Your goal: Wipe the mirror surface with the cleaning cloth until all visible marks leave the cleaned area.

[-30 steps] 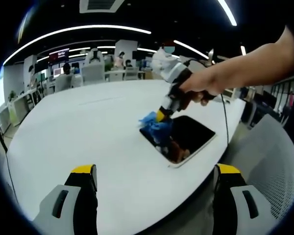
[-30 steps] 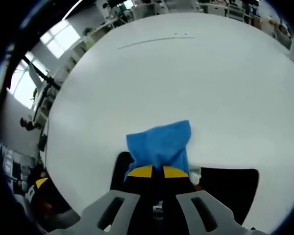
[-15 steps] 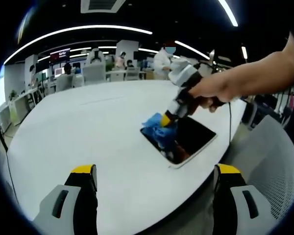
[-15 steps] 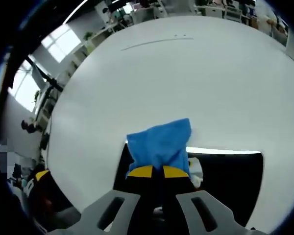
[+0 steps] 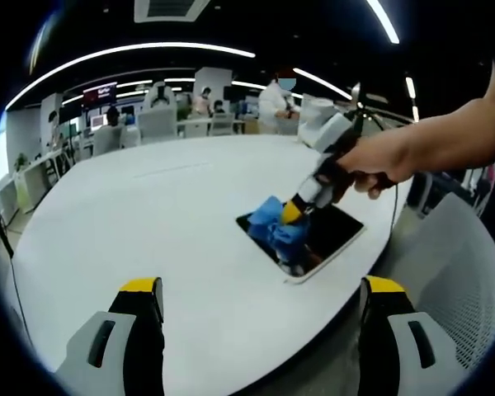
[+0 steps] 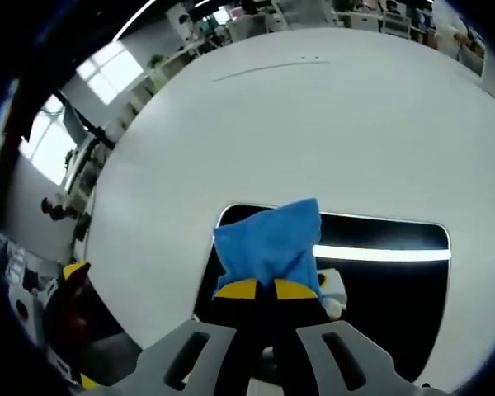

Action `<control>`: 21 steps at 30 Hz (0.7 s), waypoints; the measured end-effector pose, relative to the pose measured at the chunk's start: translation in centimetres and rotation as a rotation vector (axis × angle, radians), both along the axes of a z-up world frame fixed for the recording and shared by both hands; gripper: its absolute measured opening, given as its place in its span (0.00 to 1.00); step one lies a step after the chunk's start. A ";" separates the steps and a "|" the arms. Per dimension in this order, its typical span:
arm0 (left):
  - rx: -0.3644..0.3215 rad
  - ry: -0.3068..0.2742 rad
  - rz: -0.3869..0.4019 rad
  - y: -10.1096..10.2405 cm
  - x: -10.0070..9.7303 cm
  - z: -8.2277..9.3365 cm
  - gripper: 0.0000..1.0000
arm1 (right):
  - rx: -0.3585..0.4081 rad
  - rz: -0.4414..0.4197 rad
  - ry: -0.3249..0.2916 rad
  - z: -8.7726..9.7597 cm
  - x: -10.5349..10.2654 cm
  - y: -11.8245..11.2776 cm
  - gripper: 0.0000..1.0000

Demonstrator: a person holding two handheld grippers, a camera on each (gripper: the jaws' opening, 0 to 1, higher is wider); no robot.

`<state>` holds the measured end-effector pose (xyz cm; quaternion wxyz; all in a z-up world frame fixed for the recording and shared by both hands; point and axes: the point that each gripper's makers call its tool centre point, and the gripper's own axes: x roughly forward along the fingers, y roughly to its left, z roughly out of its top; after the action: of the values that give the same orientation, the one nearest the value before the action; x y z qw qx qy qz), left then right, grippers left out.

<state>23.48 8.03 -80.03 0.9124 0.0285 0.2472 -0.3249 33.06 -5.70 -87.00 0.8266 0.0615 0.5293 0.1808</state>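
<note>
Right tool (image 6: 268, 289): I pinch the cloth (image 6: 268, 239) on the mirror (image 6: 379, 280).
Left tool (image 5: 260, 289): wide, idle.
Advice: press flat, overlap strokes.

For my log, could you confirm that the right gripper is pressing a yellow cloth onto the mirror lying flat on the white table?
Not quite: the cloth is blue, as the right gripper view shows. The right gripper does hold it against the mirror lying flat on the white table.
</note>
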 end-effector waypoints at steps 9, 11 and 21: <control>0.002 0.003 0.001 0.0 0.0 0.0 0.99 | 0.027 -0.018 -0.010 0.3 -1.8 0.0 0.00; 0.000 0.004 0.001 0.0 0.0 0.0 0.99 | 0.030 -0.017 -0.007 0.3 -2.1 0.0 0.00; 0.001 0.007 -0.005 -0.1 -0.2 -0.1 0.99 | 0.046 -0.006 0.022 0.4 -4.1 0.0 0.00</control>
<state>23.31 7.98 -80.11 0.9107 0.0284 0.2502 -0.3274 28.99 -5.66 -86.64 0.8195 0.0841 0.5340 0.1900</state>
